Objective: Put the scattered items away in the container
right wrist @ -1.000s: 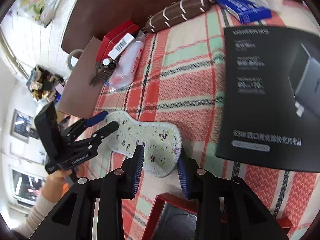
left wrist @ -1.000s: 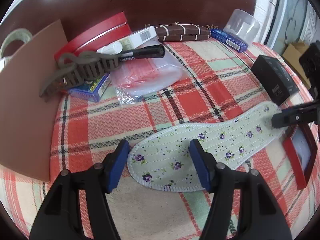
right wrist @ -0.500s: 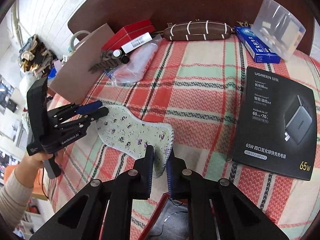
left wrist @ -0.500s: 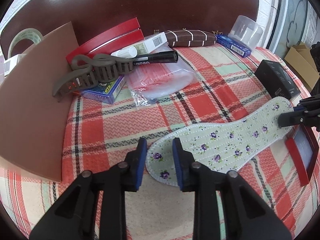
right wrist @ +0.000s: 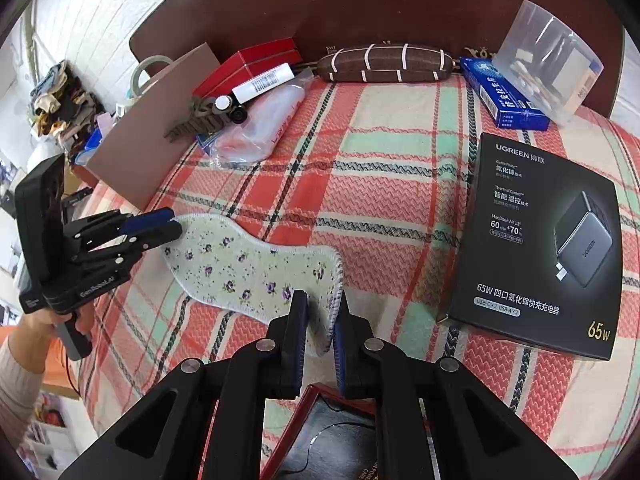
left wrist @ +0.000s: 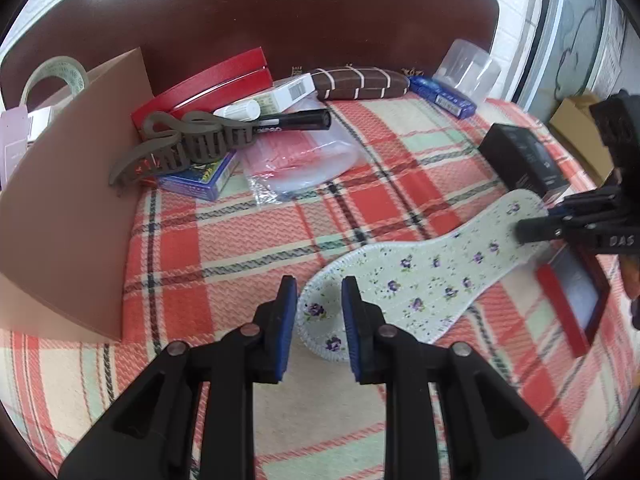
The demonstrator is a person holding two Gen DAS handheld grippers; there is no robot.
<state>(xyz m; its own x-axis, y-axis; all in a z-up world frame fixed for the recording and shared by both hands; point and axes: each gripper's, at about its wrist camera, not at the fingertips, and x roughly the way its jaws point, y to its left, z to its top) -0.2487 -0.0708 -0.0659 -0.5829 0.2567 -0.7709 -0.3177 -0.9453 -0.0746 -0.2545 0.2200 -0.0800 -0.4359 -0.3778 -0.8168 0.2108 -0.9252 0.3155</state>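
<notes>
**Both claws pinch the floral insole at its two ends**

The flat, pale-green fabric insole with small purple flowers and white stitched edging (left wrist: 420,280) lies on the red, green and cream plaid cloth (left wrist: 248,248), directly ahead of both claws. The left claw (left wrist: 319,304) is closing on its rounded end, the blue pads pressing that end so it cups between them. The right claw (right wrist: 321,316) is clenched on the opposite, broader end, whose edge curls up between its pads.

The insole's long axis runs straight from one claw to the other; in the left wrist view it stretches away to the right, toward the red-framed open box (left wrist: 572,300) just beside the right claw, probably the container.

It looks light, thin and floppy: the pinched ends buckle, so held at one end it would likely droop. An end-to-end hold should keep it spread. The cloth surface seems grippy, not slippery, and nothing suggests fragility.
</notes>
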